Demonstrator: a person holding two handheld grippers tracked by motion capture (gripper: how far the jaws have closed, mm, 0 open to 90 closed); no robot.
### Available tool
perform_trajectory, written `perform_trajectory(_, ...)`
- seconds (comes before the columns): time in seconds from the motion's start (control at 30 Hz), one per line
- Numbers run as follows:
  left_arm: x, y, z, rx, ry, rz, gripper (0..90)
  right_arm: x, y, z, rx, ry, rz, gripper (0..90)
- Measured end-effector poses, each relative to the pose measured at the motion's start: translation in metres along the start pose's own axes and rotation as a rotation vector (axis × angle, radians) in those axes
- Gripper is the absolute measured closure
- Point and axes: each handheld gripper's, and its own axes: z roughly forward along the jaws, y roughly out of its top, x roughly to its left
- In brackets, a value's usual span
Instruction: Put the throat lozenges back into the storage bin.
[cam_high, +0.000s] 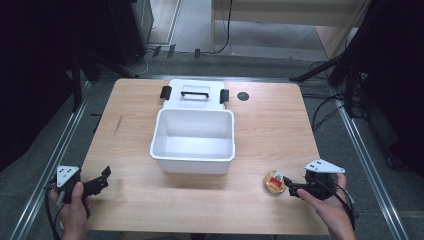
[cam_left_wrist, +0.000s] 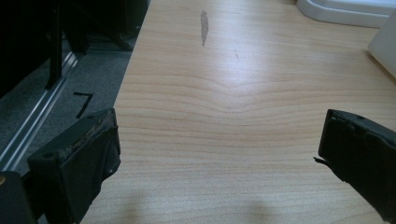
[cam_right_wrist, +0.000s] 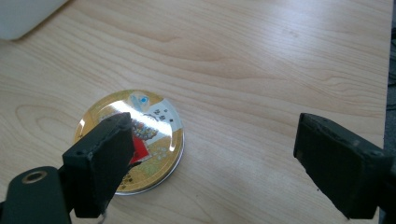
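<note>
Two tongs are in my hands, and both stand with their jaws wide apart, gripping nothing. My right tongs (cam_high: 295, 190) sit at the near right of the table (cam_high: 270, 125), just beside the round gold tin (cam_high: 275, 182), which lies flat on the wood with its printed lid facing up. In the right gripper view one jaw hangs over the edge of the tin (cam_right_wrist: 140, 135) while the other stands well off over bare wood, so I am not yet straddling it; I judge I must shift sideways to bring the tin between the jaws before closing. My left tongs (cam_high: 97, 182) wait at the near left corner over bare wood (cam_left_wrist: 224, 116), out of the way, I think, because the tin needs only one hand. The white tub (cam_high: 192, 140) stands in the middle with its lid (cam_high: 195, 95) lying behind it, which leaves the tub ready to take the tin.
</note>
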Motion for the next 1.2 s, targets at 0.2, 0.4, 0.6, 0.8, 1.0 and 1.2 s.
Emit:
perform_trajectory(0.2, 0.0, 0.0, 0.0, 0.006, -0.005, 0.002, 0.0, 0.004, 0.013, -0.001, 0.079, 0.003, -0.033, 12.5)
perform_trajectory(0.4, 0.001, 0.0, 0.0, 0.011, -0.015, -0.001, 0.0, 0.01, 0.031, -0.001, 0.174, 0.033, -0.091, 12.5)
perform_trajectory(0.6, 0.001, 0.0, 0.0, 0.015, -0.024, -0.004, 0.0, 0.017, 0.039, 0.005, 0.247, 0.061, -0.132, 12.9)
perform_trajectory(0.8, 0.002, 0.0, 0.0, 0.017, -0.026, -0.008, 0.0, 0.029, 0.049, 0.014, 0.362, 0.102, -0.168, 3.8)
perform_trajectory(1.0, 0.001, 0.0, 0.0, 0.016, -0.022, -0.008, 0.0, 0.037, 0.053, 0.026, 0.437, 0.126, -0.187, 3.4)
perform_trajectory(1.2, 0.002, 0.0, 0.0, 0.019, -0.025, -0.008, 0.0, 0.045, 0.052, 0.04, 0.504, 0.128, -0.208, 5.2)
